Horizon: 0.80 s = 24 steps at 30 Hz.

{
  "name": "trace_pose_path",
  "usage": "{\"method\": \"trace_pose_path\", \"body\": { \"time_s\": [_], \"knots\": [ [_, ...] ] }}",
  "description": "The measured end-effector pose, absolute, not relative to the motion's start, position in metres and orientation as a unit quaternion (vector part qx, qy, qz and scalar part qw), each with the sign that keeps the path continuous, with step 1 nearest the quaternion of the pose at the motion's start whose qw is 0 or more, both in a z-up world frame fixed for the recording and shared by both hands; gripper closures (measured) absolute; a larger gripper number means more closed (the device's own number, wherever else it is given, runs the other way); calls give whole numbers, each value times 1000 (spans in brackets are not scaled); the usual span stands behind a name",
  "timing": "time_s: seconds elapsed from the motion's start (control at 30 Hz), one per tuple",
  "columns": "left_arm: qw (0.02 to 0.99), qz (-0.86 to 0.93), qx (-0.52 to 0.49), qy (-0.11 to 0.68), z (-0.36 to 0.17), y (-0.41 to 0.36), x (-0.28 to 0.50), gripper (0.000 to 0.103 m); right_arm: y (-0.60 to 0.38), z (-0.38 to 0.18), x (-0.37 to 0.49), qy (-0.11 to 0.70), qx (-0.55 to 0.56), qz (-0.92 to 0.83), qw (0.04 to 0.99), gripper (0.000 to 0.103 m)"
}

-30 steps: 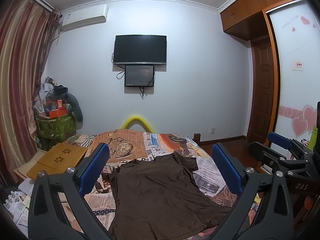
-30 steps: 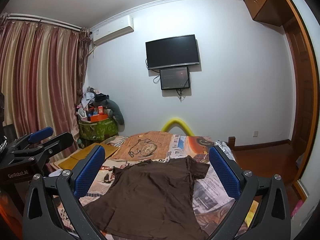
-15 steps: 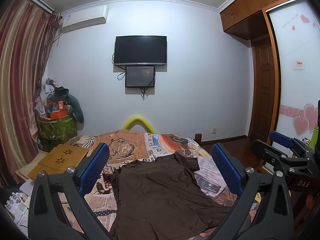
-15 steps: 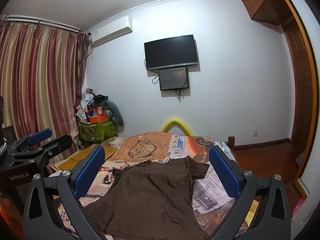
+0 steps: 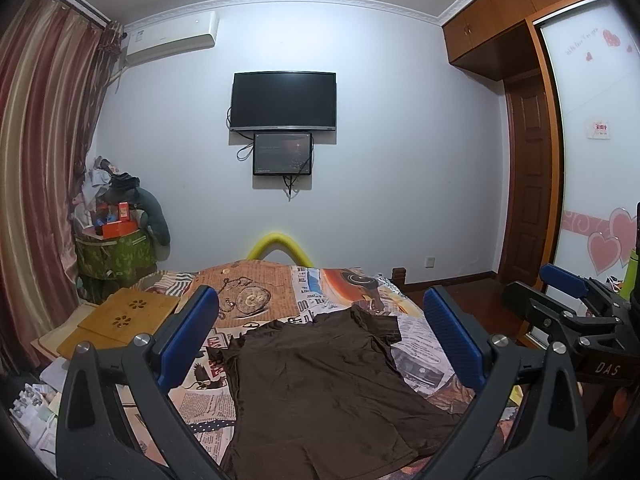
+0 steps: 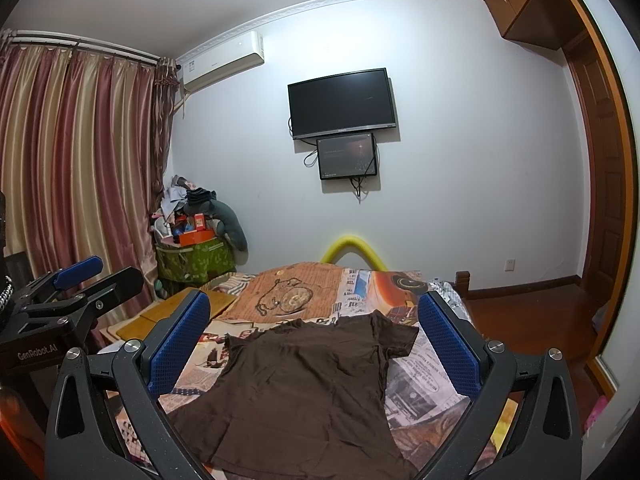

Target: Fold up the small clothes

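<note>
The left gripper has dark grey, speckled plastic arms with triangular cut-outs, silver round screws at the joints, and blue textured pads lining its fingers. The right gripper looks the same; white "DAS" and "GenRobot.AI" lettering marks their bodies.

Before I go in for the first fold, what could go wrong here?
Both grippers, left and right, are open and well above the brown T-shirt. Its near hem hangs at the bed edge, so a tug might drag it off. The shirt is thin and flat, so the fingers might also pinch the printed bedspread.
</note>
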<state>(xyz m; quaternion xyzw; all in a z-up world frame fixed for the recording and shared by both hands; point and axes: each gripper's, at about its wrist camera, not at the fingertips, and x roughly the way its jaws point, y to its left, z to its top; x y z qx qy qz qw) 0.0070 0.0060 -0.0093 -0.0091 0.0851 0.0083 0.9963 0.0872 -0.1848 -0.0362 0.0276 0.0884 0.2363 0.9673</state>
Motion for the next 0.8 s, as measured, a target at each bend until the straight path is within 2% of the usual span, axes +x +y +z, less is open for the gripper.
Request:
{"method": "trace_pose_path", "body": {
  "time_s": [0.47,0.8],
  "knots": [
    [996,11,-12,91,-13,12,12,0,-184,-39,89,92,27,235,967,0],
    [988,46,-40,141,-33,48,70,0,-174,-49,117,116,14,227,967,0]
  ]
}}
